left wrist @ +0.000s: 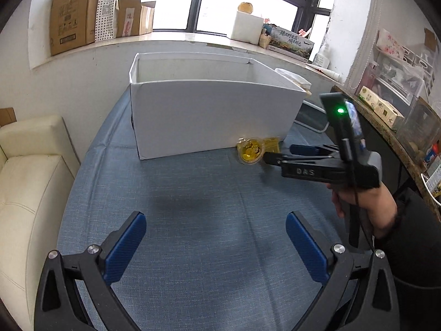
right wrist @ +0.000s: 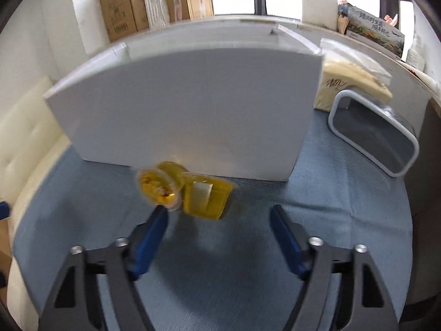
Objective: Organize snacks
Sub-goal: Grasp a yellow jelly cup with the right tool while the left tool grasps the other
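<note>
Two yellow snacks lie on the blue tablecloth (left wrist: 193,193) against the front wall of the open white box (left wrist: 215,115) (right wrist: 187,110): a round jelly cup (right wrist: 158,186) (left wrist: 250,150) tipped on its side and a squarish yellow pack (right wrist: 206,197) (left wrist: 273,142) right of it. My right gripper (right wrist: 219,215) (left wrist: 281,153) is low over the cloth just short of them, open, with nothing between its pads. Its left fingertip (right wrist: 161,216) is right at the cup's rim; whether it touches is unclear in the blur. My left gripper (left wrist: 215,220) hangs open over bare cloth nearer me, empty.
A cream sofa (left wrist: 27,179) borders the table on the left. Right of the box lie a grey-rimmed tray (right wrist: 374,138) and a beige bag (right wrist: 350,77). Cardboard boxes (left wrist: 74,13) stand on the windowsill. A cluttered shelf (left wrist: 399,127) runs along the right side.
</note>
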### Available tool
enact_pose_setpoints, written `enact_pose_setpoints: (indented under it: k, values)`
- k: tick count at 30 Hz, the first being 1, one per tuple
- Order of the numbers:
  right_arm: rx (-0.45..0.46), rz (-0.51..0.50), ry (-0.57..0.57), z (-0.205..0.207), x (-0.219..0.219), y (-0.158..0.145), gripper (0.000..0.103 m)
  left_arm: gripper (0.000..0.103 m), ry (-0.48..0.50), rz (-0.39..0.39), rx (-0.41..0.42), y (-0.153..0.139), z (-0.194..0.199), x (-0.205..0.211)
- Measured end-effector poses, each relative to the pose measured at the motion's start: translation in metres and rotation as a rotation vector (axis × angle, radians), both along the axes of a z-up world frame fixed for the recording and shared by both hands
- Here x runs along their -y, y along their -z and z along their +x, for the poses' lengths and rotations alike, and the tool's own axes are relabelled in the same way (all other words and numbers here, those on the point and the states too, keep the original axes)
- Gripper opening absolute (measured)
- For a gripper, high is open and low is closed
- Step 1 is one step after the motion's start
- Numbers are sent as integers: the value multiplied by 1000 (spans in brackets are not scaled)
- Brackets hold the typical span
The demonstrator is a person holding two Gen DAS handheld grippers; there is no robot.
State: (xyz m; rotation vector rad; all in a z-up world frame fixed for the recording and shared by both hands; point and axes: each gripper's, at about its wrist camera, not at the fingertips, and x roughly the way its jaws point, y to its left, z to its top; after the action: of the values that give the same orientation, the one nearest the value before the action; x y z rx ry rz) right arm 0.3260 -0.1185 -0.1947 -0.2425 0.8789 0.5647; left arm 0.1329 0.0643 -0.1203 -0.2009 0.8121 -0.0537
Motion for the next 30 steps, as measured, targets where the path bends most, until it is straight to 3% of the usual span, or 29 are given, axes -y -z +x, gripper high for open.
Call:
enact_pose_setpoints:
  k: [2,5,6,7,13,24,30]
  values:
    - [2,-5,-14,4,-3,2,73,103,1,-3,-8,4,4,-1]
    - [-5,7,-32,8,-7,2,63,103,5,-7,-22,10,10,-1]
    - [-10,14,-39,8,-7,2,53,103,6,-5,-30,12,14,0]
    - [-5,13,-41,9,-8,2,50,103,8,-5,-31,13,16,2]
    - [13,30,-54,0,3,-4,50,103,28,12,-42,18,33,14]
    - [65,28,-61,-55,56,-29,50,103,68,50,-75,36,95,48]
    - [46,64,-36,-77,92,-35,50,102,10,47,-62,47,128,66]
